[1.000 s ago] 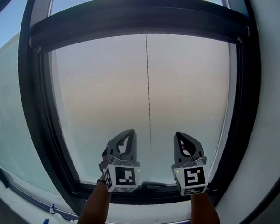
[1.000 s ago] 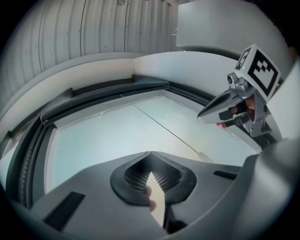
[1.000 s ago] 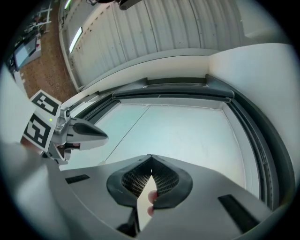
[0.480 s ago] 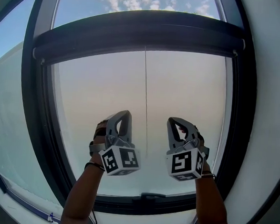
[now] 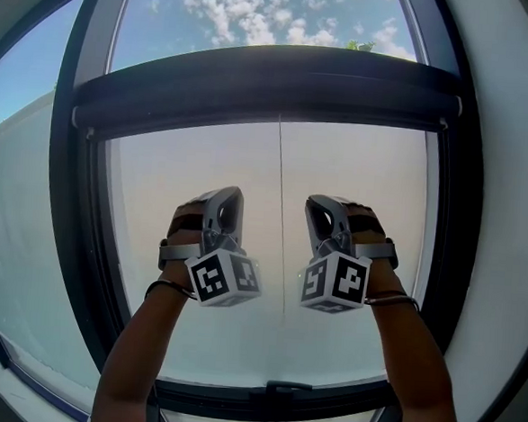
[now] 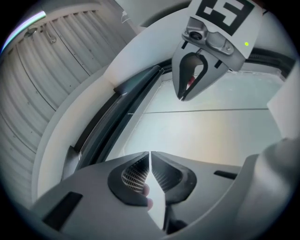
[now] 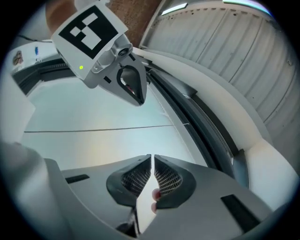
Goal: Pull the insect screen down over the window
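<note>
A dark horizontal bar [image 5: 272,89] spans the window, with clear sky above it and hazy pane below. A thin cord [image 5: 280,216] hangs from the bar's middle. My left gripper [image 5: 230,197] and right gripper [image 5: 317,207] are raised mid-pane, one on each side of the cord, tips pointing up toward the bar and well below it. Both are shut with nothing between the jaws. In the left gripper view my jaws [image 6: 150,158] meet tip to tip, and the right gripper [image 6: 186,91] and the cord [image 6: 211,111] lie ahead. The right gripper view shows the same pressed jaws [image 7: 152,160].
The dark window frame [image 5: 80,238] rings the pane, with a handle [image 5: 279,389] on its bottom rail. White wall reveal [image 5: 507,223] lies to the right. A ribbed ceiling [image 7: 243,51] shows in both gripper views.
Both grippers have risen from just above the bottom rail to mid-pane and rolled at the wrists. The head view has tilted up, so more sky shows above the bar.
</note>
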The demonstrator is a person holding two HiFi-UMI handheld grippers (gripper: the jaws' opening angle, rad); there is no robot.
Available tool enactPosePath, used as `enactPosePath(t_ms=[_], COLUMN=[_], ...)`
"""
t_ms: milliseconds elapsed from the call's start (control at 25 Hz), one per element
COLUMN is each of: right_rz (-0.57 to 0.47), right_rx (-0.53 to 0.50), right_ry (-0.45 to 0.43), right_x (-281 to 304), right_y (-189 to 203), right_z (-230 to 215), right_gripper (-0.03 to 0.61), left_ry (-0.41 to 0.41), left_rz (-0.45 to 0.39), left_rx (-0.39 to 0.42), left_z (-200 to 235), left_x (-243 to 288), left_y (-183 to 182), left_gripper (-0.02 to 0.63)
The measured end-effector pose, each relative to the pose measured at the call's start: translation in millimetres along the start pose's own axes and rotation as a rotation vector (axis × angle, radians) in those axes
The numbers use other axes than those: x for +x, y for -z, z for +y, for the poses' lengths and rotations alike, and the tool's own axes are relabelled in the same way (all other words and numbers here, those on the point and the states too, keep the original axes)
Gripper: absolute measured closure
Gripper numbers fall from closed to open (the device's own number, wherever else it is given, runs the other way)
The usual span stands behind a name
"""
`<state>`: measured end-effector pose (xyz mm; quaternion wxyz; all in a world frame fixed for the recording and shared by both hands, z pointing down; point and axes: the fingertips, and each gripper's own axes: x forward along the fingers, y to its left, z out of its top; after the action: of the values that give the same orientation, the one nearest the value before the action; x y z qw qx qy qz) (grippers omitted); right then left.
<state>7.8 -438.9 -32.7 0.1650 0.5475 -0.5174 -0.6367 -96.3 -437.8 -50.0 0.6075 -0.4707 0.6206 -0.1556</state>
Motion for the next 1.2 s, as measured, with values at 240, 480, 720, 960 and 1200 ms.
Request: enactPosePath(t_ms=[240, 480, 720, 960, 1200], right_rz=[0.028, 0.059, 0.065, 0.078, 0.102], right_rx=[-0.101, -0.189, -0.268, -0.319, -0.401], right_ry=[0.005, 0.043, 0.069, 0.074, 0.035], right_x=[27.4, 47.2, 62.5, 71.6, 78.8], right_y=[-15.7, -19.1, -31.8, -46.4, -49.7], right_z=[-31.4, -69.0, -98.6, -114.9, -114.0], right_gripper=[0.543, 0.502, 0.466, 0.451, 0.451], left_ry=[0.032, 0.029, -0.008, -0.010, 0.002], left_rz=[0.056, 0.063, 0.073, 0.102, 0.133], left_rx=[0.043, 0.097, 0.169, 0.211, 0.249], left_z=[28.9, 51.2, 75.8, 85.8, 91.5], left_x=[22.4, 39.9, 57.4, 71.5, 79.4], left_y=[1.3, -10.5, -29.4, -32.0, -35.0], left_gripper=[0.570, 0.452, 0.430, 0.430, 0.430])
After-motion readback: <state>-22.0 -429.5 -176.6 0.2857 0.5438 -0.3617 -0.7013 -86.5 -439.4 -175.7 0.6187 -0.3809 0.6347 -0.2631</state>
